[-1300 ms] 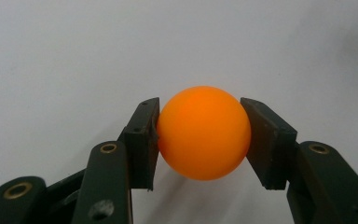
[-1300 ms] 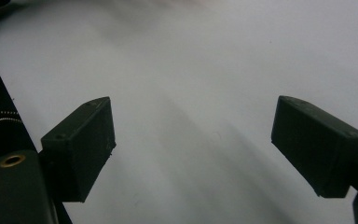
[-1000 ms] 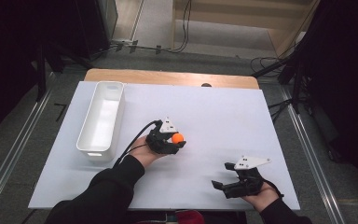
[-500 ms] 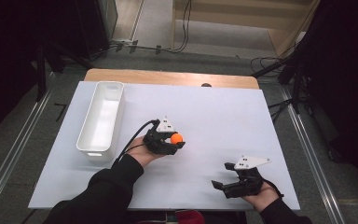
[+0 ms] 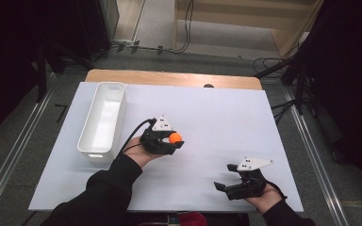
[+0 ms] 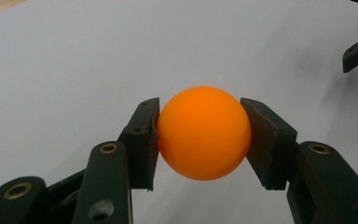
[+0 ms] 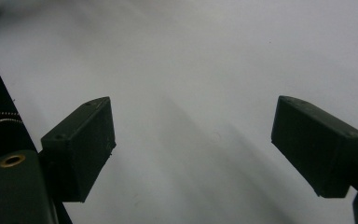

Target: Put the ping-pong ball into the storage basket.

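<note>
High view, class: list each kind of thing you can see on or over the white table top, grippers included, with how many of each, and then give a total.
Orange ball: 1, clamped in the left gripper
White bin: 1, a long tray at the table's left
Grippers: 2, the left gripper and the right gripper, its jaws apart with nothing between them
Total: 4

White-topped table (image 5: 226,113), white tray (image 5: 102,120) at its left

Bin (image 5: 102,120) on table (image 5: 226,113), left; ball (image 5: 175,137) near middle, perhaps lifted.
</note>
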Demonstrator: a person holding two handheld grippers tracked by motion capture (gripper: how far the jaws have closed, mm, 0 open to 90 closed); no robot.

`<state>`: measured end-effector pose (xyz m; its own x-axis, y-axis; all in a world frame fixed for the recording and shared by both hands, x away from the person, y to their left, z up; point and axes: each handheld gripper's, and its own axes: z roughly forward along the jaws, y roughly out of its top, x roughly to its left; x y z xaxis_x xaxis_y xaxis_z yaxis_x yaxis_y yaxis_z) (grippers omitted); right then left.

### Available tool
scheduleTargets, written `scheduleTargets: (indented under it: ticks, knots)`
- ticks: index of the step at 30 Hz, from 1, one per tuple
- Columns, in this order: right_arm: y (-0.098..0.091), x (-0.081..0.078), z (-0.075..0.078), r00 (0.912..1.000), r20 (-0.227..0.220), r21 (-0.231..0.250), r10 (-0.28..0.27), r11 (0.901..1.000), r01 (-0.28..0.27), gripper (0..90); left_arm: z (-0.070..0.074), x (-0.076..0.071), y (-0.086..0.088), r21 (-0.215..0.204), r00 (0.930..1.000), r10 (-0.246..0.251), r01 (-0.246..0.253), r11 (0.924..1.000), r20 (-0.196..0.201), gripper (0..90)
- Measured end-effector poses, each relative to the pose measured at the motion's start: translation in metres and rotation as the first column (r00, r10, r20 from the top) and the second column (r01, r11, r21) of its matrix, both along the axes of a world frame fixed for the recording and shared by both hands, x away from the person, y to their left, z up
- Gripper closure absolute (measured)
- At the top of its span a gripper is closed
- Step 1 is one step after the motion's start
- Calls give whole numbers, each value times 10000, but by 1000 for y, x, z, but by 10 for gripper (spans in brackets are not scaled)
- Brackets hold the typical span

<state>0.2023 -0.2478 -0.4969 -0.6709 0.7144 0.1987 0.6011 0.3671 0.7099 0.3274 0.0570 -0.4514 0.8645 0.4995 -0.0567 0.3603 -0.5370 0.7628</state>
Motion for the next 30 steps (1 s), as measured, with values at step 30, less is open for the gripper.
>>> scheduleTargets:
  ticks: [30]
  knots:
    - [0,0,0,10000,6,-23,-7,10000,7,122,25,-4,6,-100,10000,-15,16,9999,74,501]
